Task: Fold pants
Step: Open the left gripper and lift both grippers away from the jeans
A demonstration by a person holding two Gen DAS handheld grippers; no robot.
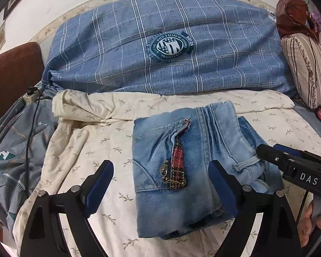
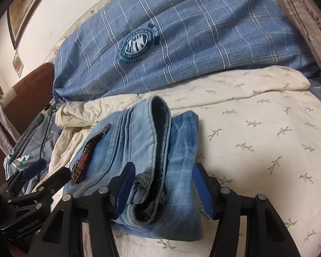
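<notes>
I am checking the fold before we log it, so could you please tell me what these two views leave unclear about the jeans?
- Underside of the folded jeans: hidden by the upper layers, both views.
- Near edge, right wrist view: covered by the right gripper and its fingers.
- Lettering on the duvet badge: too small, left wrist view; blurred in the other.
- Cream sheet: cut off by the fisheye edge.

Folded jeans (image 1: 182, 160) lie on a bed, their near edge hidden behind the left gripper's (image 1: 160, 184) fingers. A hand (image 1: 312, 222) is cut off at the frame's right edge. The crest lettering on the plaid pillow (image 1: 160, 42) is too small to read.
</notes>
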